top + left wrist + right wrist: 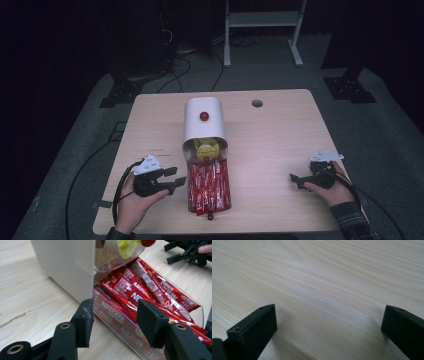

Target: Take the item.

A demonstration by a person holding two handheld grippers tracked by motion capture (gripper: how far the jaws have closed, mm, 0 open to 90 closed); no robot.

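Note:
A white rounded cabinet [202, 120] with a red knob [204, 116] stands mid-table. Two clear drawers stick out of its front. The upper one [206, 149] holds yellow items. The long lower one [209, 187] is full of red Nescafe sachets [140, 290]. My left gripper [176, 179] lies at this drawer's left side, tips close to its clear wall [117, 325]. Its jaws stand partly apart [113, 315], and I see no pad pressing on anything. My right gripper [296, 180] rests at the right of the table, wide open [329, 322] over bare wood.
The wooden table [280, 140] has a cable hole [257, 103] at the back right. A small red knob [210, 217] marks the long drawer's front, near the table's front edge. Cables and a white frame [262, 30] lie on the floor behind.

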